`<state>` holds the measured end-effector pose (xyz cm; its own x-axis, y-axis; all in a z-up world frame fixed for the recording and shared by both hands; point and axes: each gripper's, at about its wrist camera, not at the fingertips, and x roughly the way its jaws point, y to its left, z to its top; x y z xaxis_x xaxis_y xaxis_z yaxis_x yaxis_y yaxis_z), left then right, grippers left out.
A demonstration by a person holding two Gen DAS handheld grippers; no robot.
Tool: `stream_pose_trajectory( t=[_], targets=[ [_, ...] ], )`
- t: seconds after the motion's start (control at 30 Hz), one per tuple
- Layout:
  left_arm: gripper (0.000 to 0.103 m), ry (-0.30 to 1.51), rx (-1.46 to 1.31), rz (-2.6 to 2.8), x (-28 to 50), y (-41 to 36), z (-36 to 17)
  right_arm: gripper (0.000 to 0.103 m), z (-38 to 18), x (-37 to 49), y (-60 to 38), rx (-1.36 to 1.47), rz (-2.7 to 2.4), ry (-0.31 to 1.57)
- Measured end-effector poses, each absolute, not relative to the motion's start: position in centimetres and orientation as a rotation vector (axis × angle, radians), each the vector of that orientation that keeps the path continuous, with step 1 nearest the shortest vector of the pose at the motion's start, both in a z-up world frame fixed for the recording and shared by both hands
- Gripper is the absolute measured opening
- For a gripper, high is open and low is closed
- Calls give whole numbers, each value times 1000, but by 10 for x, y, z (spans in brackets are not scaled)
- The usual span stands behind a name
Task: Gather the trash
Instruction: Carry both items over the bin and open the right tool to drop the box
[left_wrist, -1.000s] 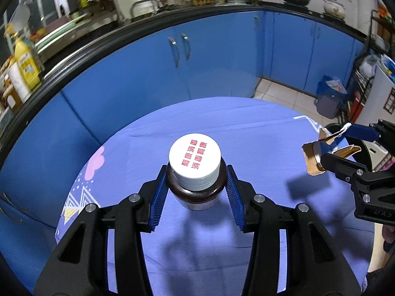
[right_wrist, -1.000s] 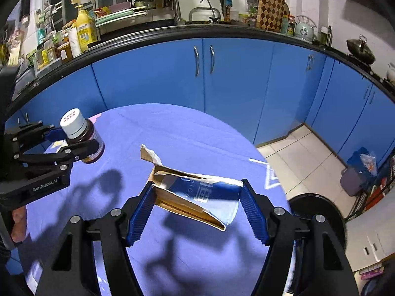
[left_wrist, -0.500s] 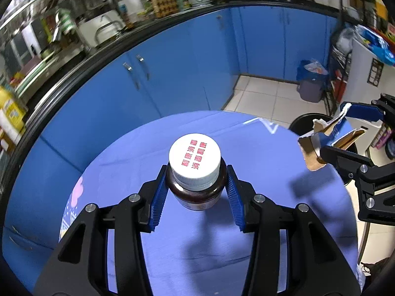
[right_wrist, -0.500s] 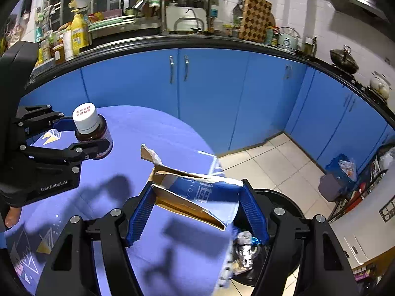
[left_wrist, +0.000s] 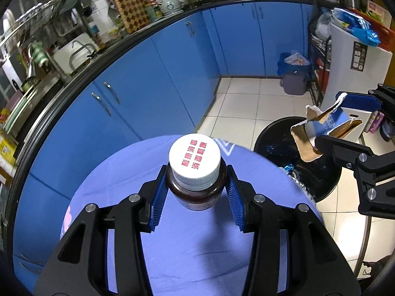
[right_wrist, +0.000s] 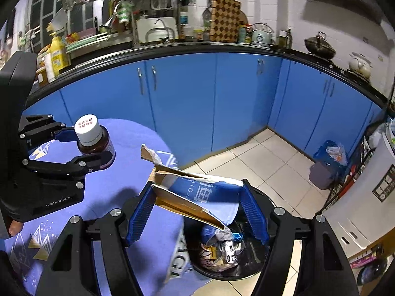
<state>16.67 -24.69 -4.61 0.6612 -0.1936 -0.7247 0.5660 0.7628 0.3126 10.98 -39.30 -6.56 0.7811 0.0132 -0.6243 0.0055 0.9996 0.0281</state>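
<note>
A blue-cabinet kitchen frames the cloth-covered bench (left_wrist: 197,259); the right tongs (right_wrist: 197,212) pinch a torn cardboard carton (right_wrist: 197,194), light and crushable, over the black trash bin (right_wrist: 271,268), while the left tongs (left_wrist: 195,194) clamp a brown bottle (left_wrist: 197,192), rigid, likely slippery, below its cap

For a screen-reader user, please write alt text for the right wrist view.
The right gripper holds a torn blue-and-brown cardboard box above a round black trash bin already holding rubbish. At left, the left gripper holds a brown bottle with a white cap over the blue tablecloth.
</note>
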Motion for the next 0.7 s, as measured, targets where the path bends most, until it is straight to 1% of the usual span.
stream_pose_trajectory(
  t=[0.4, 0.7],
  targets=[
    [47, 713, 596, -478, 170, -279, -46, 67, -63, 111, -433, 112, -41, 641],
    [47, 715, 592, -477, 176, -285, -45, 68, -57, 124, -451, 162, -64, 603]
  ],
)
